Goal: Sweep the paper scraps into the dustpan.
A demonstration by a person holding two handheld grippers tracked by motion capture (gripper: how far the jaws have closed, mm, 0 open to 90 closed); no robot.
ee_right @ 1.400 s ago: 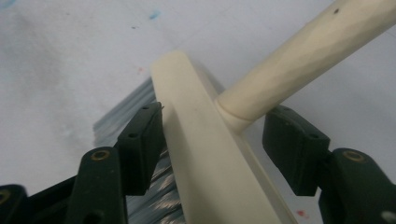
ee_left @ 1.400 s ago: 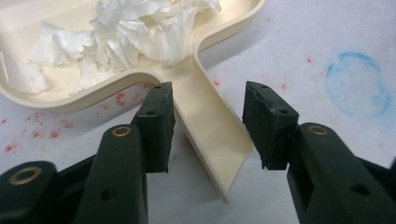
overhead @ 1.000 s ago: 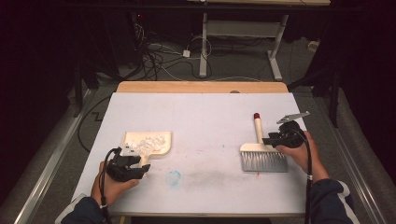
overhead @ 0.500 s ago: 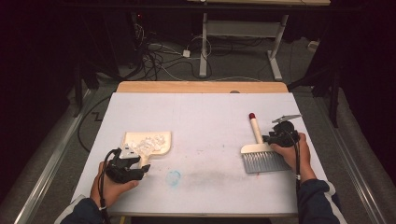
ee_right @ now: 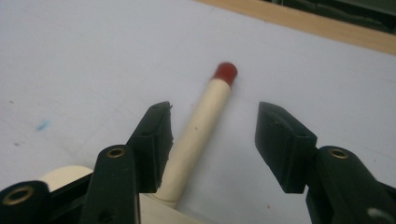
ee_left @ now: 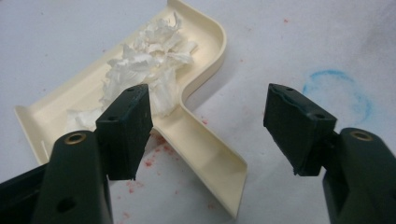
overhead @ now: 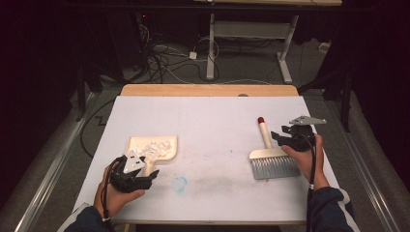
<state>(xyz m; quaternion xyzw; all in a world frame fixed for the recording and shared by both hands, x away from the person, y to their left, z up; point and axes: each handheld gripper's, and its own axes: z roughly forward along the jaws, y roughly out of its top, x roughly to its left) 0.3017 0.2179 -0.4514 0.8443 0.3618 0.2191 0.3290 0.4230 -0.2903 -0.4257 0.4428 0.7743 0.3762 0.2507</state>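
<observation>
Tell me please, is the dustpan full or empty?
Partly full: crumpled white paper scraps lie piled inside the cream dustpan, which rests flat on the table.

Setting: laboratory or recording studio, dimly lit. Evidence: desk (overhead: 208,116) covered by a white sheet, wooden edge showing at its far side; black surroundings on both sides; loose tangle of cables (overhead: 164,58) on the grey floor behind; metal-legged second table (overhead: 251,43) farther back; a metal rail (overhead: 53,169) along the floor at left.
</observation>
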